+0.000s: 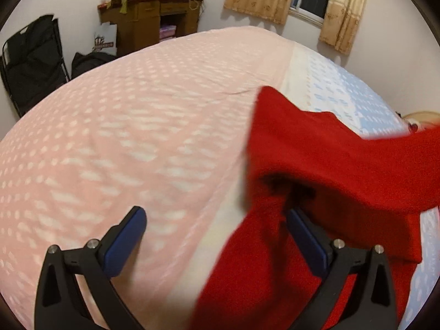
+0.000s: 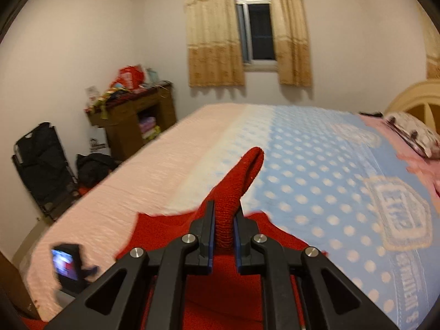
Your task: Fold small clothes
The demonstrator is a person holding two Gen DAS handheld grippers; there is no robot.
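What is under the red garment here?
The bed with its pink-and-blue dotted bedspread lies beneath the red garment. Whatever sits directly under the cloth is covered.

Both the left gripper (image 1: 217, 236) and right gripper (image 2: 224, 233) show matte black triangulated finger arms, silver round pivot screws and blue pads (image 1: 125, 243) lining each finger.

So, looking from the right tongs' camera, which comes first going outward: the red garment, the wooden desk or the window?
1. Red garment, pinched in the right tongs.
2. Wooden desk, off left past the bed.
3. Window, on the back wall.
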